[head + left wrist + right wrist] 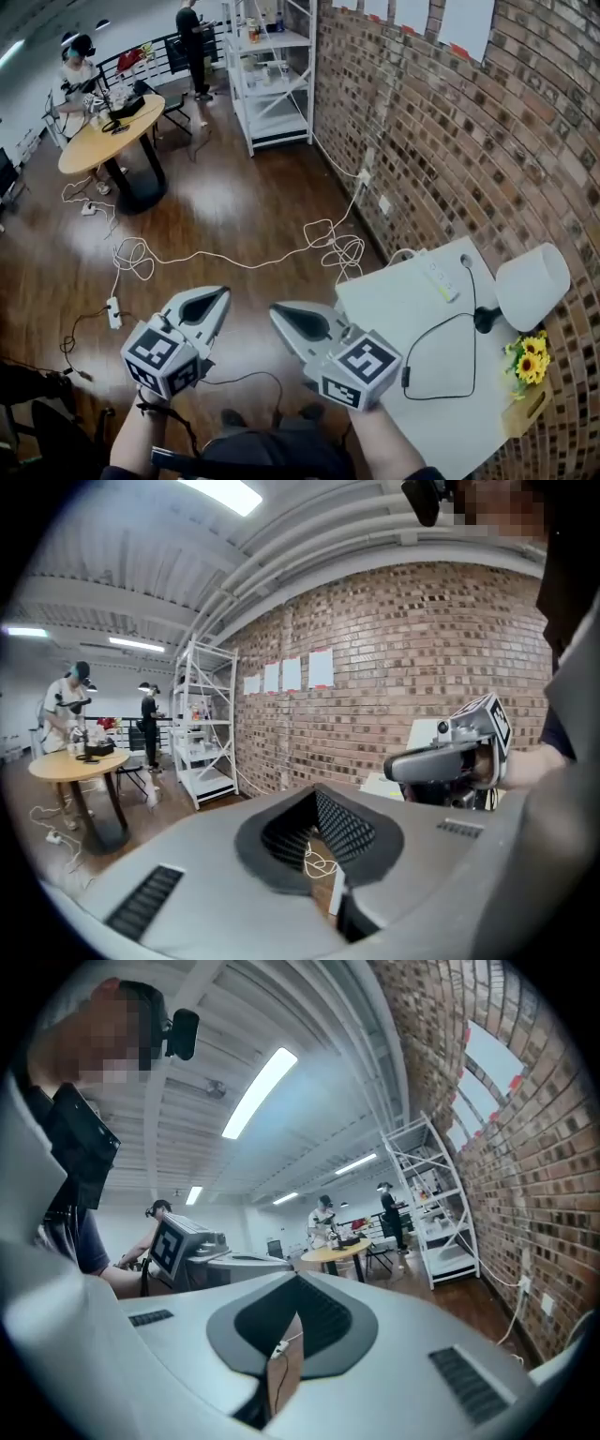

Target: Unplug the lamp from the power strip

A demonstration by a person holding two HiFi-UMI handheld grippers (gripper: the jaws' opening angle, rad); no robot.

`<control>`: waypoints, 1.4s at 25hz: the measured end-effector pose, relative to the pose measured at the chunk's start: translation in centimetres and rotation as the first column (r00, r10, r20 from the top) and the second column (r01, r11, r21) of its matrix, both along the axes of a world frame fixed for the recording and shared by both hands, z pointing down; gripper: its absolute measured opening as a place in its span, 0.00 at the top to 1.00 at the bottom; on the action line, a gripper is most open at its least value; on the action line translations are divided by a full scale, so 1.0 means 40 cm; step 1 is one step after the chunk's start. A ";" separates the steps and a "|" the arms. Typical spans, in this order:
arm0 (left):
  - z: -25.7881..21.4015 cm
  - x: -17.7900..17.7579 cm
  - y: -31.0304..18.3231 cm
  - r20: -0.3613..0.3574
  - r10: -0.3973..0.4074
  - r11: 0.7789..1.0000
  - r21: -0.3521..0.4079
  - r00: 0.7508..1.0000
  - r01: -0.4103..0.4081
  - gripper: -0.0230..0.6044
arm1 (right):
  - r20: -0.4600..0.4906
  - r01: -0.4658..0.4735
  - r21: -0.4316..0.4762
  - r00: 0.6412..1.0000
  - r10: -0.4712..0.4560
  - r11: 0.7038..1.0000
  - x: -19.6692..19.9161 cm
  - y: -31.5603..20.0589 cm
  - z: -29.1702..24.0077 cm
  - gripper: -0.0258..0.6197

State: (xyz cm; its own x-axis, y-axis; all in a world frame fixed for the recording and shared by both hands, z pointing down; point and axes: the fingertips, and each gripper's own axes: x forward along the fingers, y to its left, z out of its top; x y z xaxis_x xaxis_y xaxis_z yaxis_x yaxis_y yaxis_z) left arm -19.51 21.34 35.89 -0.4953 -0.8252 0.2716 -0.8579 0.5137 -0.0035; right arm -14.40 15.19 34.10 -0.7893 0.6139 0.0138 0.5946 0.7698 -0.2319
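The floor (234,206) around the tabletop (394,314) is dark wood, glossy enough to mirror the ceiling lights. The tabletop itself is smooth, matt and pale grey. Behind it, the brick wall (450,141) is rough and matt. On the tabletop, the power strip (438,278) is smooth white plastic, the lamp (532,284) has a white matt shade, and its cord (474,291) is black and looks rubbery. In front of the tabletop, the left tongs (221,294) and right tongs (277,313) have matt grey plastic shells. Their pads (342,827) are black and ribbed. Far beyond the tabletop, the round table (94,145) has a light wood top and the shelf rack (272,84) looks like white-painted metal.
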 end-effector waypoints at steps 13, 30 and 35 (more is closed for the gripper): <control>-0.027 -0.064 0.658 -0.029 -0.272 0.958 0.082 0.962 0.273 0.93 | 0.054 0.227 0.074 0.971 -0.231 0.971 -0.086 0.625 -0.063 0.96; -0.038 -0.046 1.045 -0.033 -0.534 0.838 0.112 0.845 0.534 0.93 | 0.001 0.547 0.152 0.833 -0.553 0.823 -0.086 1.069 -0.070 0.96; -0.048 -0.048 1.060 -0.011 -0.614 0.786 0.080 0.789 0.613 0.93 | 0.035 0.635 0.135 0.764 -0.644 0.760 -0.103 1.075 -0.069 0.96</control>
